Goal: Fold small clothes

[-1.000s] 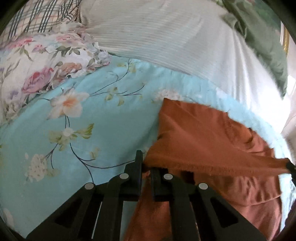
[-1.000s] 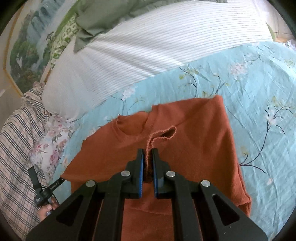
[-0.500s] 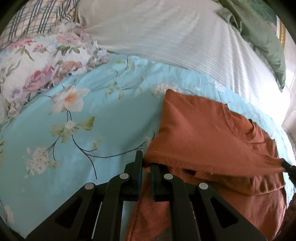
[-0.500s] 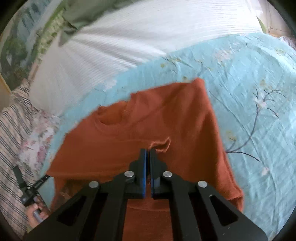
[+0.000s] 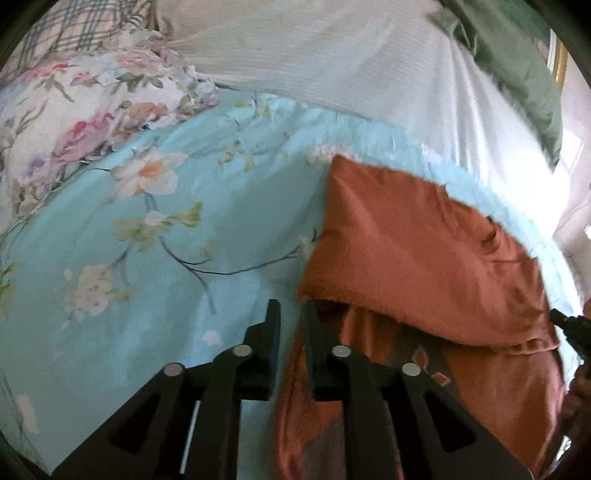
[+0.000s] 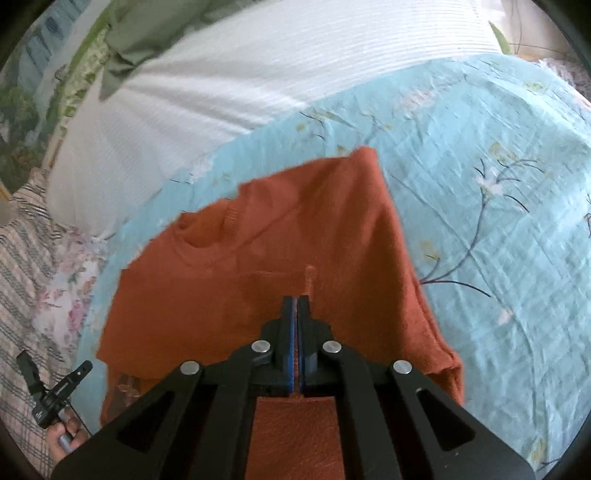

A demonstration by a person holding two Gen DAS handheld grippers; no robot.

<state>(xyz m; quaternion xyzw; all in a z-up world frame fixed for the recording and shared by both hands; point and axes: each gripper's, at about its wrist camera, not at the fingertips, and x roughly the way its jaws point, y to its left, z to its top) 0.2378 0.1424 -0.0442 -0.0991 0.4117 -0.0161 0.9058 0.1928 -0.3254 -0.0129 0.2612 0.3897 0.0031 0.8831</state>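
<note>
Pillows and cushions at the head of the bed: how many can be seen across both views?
4, maybe more hidden: a white striped pillow across the middle, a green pillow and a flowered pillow at either end of it, and a plaid cushion behind the flowered one.

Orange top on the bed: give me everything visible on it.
The orange top is a rust-coloured knit with a ribbed round neckline and a raw lower hem. It lies on the light-blue floral sheet, its lower part doubled up toward the neckline. The right hand-held gripper is shut on a pinch of the fabric. The left hand-held gripper stands open at the hem corner, apparently gripping nothing.
</note>
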